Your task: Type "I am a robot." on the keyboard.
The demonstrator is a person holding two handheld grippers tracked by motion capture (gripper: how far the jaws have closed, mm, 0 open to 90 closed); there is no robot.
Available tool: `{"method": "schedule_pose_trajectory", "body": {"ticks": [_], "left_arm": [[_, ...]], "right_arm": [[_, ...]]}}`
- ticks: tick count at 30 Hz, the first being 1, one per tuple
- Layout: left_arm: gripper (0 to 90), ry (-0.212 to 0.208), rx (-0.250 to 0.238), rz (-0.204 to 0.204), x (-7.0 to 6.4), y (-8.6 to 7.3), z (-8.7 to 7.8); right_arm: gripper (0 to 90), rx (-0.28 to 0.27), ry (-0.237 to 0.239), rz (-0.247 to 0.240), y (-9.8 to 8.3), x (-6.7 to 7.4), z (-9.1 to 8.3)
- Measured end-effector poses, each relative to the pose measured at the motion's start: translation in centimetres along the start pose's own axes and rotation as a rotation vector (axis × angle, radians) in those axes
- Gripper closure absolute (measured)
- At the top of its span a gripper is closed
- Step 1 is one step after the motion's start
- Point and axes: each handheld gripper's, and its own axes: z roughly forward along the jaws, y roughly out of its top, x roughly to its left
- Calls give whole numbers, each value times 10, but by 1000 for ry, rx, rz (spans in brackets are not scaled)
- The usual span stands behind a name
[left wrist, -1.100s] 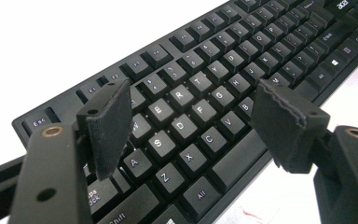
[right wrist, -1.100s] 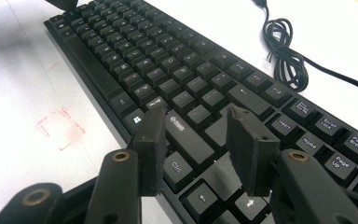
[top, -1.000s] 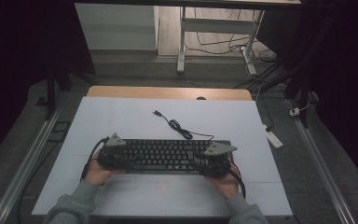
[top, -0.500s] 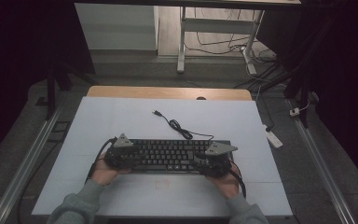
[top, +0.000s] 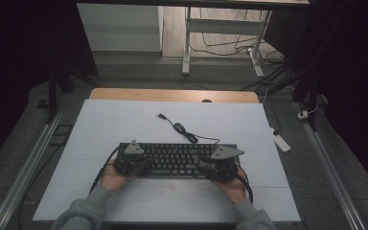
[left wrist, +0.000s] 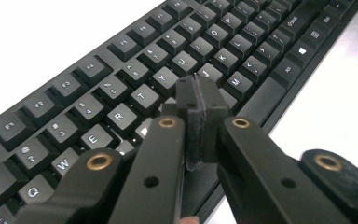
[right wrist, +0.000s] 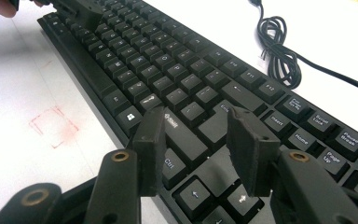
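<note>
Keyboard point(top: 177, 159), black, lies flat on the white surface point(top: 124, 124) near the person's edge. Left gripper point(left wrist: 197, 95): fingers have just closed, pressed together with nothing between, over the letter keys. Right gripper point(right wrist: 196, 140): fingers spread above the arrow-key end. Coiled black cable point(top: 182, 128) lies behind the keyboard; faint red square mark point(right wrist: 53, 125) beside its front edge.

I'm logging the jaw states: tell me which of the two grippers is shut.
The left gripper: its pads press together over the keyboard. The right gripper shows a gap between its pads.
</note>
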Motion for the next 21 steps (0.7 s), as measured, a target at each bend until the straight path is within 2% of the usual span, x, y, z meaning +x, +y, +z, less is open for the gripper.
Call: {"method": "schedule_pose_trajectory", "body": {"ticks": [21], "left_arm": [[889,-6,30,21,-7,2,12]], "right_arm": [[573,2,0,-1,-1,0,0]]}}
